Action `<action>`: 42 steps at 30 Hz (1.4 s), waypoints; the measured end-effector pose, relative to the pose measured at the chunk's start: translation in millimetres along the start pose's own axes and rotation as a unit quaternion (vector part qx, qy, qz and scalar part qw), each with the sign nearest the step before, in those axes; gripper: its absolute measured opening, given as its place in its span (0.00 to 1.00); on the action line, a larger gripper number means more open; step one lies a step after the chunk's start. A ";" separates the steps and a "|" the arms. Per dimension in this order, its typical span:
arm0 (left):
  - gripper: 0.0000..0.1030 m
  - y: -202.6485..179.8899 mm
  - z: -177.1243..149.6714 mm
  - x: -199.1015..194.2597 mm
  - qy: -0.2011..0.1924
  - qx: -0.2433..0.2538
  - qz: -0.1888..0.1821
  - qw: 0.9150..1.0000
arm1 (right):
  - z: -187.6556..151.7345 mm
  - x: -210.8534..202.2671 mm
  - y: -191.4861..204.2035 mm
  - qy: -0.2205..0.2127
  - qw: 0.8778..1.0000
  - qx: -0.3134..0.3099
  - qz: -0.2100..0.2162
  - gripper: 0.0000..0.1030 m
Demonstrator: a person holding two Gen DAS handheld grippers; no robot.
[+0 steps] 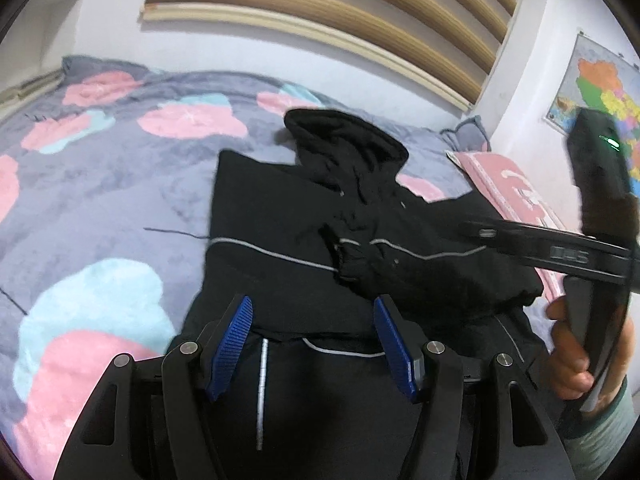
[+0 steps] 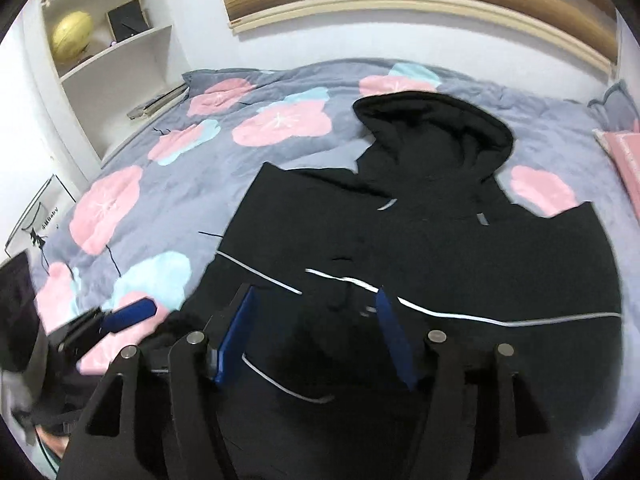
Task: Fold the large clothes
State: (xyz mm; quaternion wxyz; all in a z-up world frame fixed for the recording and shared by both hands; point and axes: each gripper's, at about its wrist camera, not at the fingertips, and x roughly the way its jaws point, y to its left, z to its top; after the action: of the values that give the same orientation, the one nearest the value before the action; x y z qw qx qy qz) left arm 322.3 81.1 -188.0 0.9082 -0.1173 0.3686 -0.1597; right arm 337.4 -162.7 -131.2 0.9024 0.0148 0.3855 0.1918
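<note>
A black hoodie [image 1: 280, 208] [image 2: 440, 220] with thin grey stripes lies flat on the bed, its hood [image 1: 344, 140] [image 2: 436, 128] toward the far wall. One sleeve cuff [image 1: 350, 266] rests across the chest. My left gripper [image 1: 312, 304] hovers open over the hoodie's lower part with nothing between its blue pads. My right gripper [image 2: 316, 296] also stands open above the chest stripe, with nothing in it. In the left wrist view the right gripper [image 1: 480, 232] reaches in from the right, side-on, held by a hand [image 1: 572, 360]. One blue pad of the left gripper [image 2: 132, 312] shows at the left of the right wrist view.
The bed has a grey duvet [image 1: 120, 184] [image 2: 168, 200] with pink and light-blue flowers. A pink pillow [image 1: 508, 192] [image 2: 624, 152] lies at the right. A white shelf [image 2: 112, 64] stands left of the bed, and a coloured map [image 1: 600, 92] hangs on the right wall.
</note>
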 end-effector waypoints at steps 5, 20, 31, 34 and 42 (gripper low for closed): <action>0.63 -11.9 14.8 33.8 0.054 -0.002 -0.047 0.997 | -7.5 -22.0 -69.1 -0.021 0.995 0.025 -0.089 0.62; 0.63 -23.4 28.1 144.3 0.105 -0.085 -0.081 0.988 | -76.6 41.3 -198.1 0.036 0.980 0.119 -0.155 0.59; 0.29 -18.5 62.3 64.1 -0.024 -0.077 -0.104 0.991 | -60.3 -3.1 -176.1 0.004 0.986 0.122 -0.111 0.60; 0.29 8.0 69.2 41.9 -0.040 -0.085 -0.078 0.992 | -52.0 -14.3 -162.1 -0.013 0.988 0.108 -0.106 0.64; 0.45 38.6 14.9 95.1 0.072 -0.059 0.053 0.994 | -79.8 53.5 -169.2 0.029 0.983 0.109 -0.146 0.68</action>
State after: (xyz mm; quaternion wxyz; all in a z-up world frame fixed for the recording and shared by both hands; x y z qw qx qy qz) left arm 405.1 82.3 -250.5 0.8782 -0.1388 0.4472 -0.0975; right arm 371.7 -309.9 -253.7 0.9020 0.0511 0.4285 0.0149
